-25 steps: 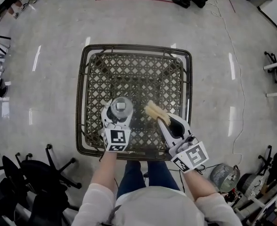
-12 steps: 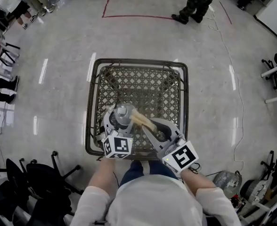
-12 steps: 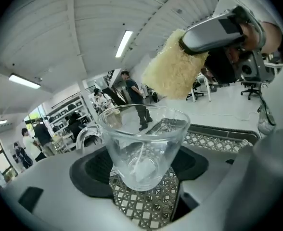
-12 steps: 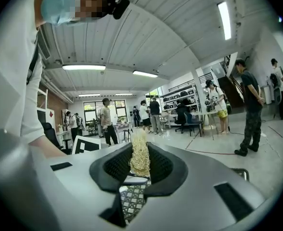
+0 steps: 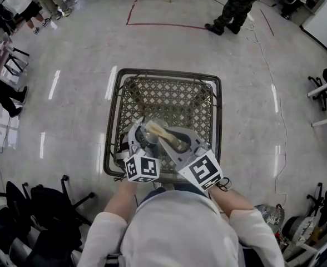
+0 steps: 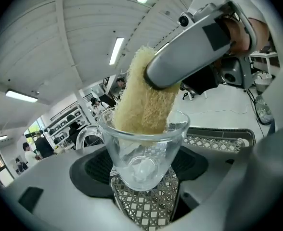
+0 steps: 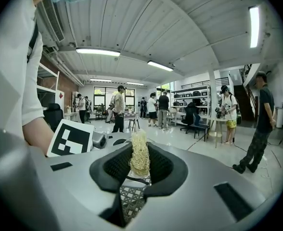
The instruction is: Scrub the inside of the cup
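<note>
A clear glass cup is held upright in my left gripper, which is shut on its body. A pale yellow loofah scrubber reaches down into the cup's mouth from the upper right. My right gripper is shut on that loofah, which stands up between its dark pads. In the head view both grippers meet over the near half of a wicker table, and the loofah's tip lies over the cup's rim. The cup's handle shows at the left.
The woven table has a dark raised rim. Grey shiny floor surrounds it. Office chairs stand at the near left, people walk at the far side, and a cable runs along the right.
My right gripper has swung left and brought the loofah from beside the cup into its mouth. Both grippers have drawn closer together.
</note>
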A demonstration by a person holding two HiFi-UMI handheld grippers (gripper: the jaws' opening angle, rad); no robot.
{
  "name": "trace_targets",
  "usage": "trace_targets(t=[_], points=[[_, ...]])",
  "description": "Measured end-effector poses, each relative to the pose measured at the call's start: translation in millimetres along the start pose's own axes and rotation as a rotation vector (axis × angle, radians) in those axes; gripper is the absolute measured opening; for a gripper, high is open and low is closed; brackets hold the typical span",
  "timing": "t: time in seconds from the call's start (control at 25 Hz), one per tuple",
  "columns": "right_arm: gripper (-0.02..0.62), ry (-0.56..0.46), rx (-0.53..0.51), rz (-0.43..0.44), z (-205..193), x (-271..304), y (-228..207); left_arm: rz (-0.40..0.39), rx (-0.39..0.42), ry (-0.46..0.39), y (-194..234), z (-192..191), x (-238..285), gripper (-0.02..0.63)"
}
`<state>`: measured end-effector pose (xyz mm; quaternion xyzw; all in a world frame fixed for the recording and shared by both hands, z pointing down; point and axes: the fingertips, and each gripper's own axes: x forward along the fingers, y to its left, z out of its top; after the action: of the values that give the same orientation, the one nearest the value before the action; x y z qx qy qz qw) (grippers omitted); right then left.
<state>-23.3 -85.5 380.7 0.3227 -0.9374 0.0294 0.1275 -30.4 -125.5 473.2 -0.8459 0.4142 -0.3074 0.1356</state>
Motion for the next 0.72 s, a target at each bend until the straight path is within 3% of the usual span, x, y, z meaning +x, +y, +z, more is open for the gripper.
trace_targets(t=[0.24, 0.52, 0.72], points=[[0.086, 0.039, -0.066, 0.019, 7, 9, 4, 0.034, 0.028, -0.007, 8, 5, -10, 0.359], [0.086, 0.158, -0.109, 0.038, -6, 12, 9, 0.035, 0.078, -0.002, 7, 5, -11, 0.359], [0.086, 0.151, -0.115, 0.078, 0, 15, 25, 0.029, 0.080, -0.005, 2, 6, -13, 0.359]])
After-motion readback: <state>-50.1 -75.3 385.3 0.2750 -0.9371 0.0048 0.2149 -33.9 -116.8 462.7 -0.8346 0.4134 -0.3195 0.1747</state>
